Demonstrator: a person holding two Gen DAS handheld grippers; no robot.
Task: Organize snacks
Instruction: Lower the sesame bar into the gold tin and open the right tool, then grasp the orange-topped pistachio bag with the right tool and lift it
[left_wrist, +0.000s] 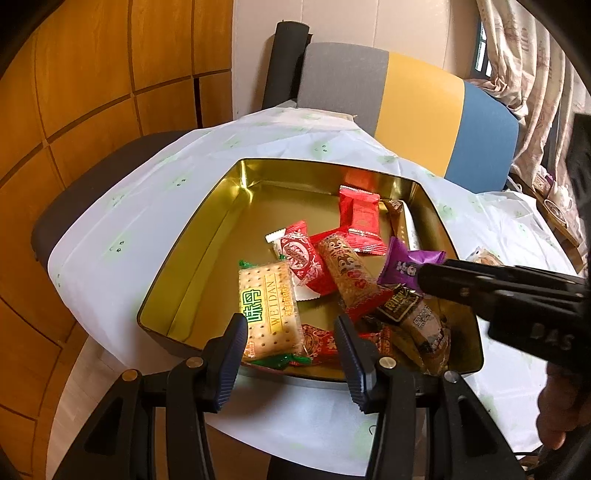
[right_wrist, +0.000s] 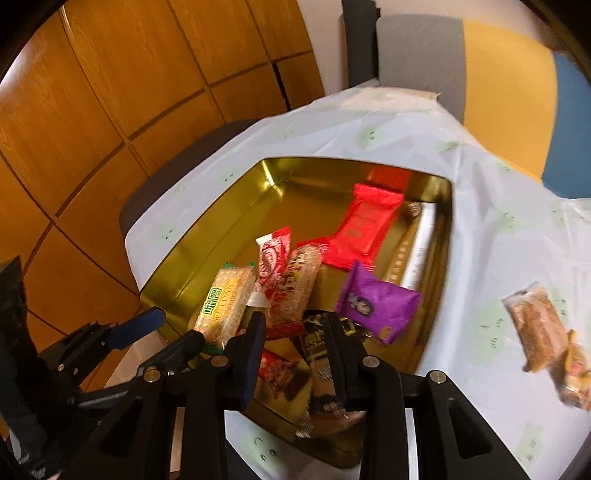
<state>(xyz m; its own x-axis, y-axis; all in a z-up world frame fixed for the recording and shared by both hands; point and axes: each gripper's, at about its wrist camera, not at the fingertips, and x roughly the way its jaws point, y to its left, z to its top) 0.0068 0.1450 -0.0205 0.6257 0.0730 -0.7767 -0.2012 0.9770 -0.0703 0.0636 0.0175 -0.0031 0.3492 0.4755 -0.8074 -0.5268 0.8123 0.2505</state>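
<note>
A gold tin box (left_wrist: 207, 236) (right_wrist: 207, 236) sits on the white cloth and holds several wrapped snacks: a cracker pack (left_wrist: 267, 306) (right_wrist: 225, 302), red packs (left_wrist: 360, 218) (right_wrist: 364, 225), a purple pack (left_wrist: 406, 264) (right_wrist: 373, 302) and a dark brown pack (left_wrist: 406, 310) (right_wrist: 317, 343). My left gripper (left_wrist: 291, 332) is open and empty over the tin's near edge, above the cracker pack. My right gripper (right_wrist: 295, 332) is open and empty over the dark brown pack. It reaches in from the right in the left wrist view (left_wrist: 436, 277).
Two more snack packs (right_wrist: 535, 328) lie on the cloth (right_wrist: 480, 236) right of the tin. A grey, yellow and blue chair back (left_wrist: 417, 107) stands behind the table. Wooden wall panels (left_wrist: 74, 92) are on the left. Curtains (left_wrist: 535, 74) hang at the far right.
</note>
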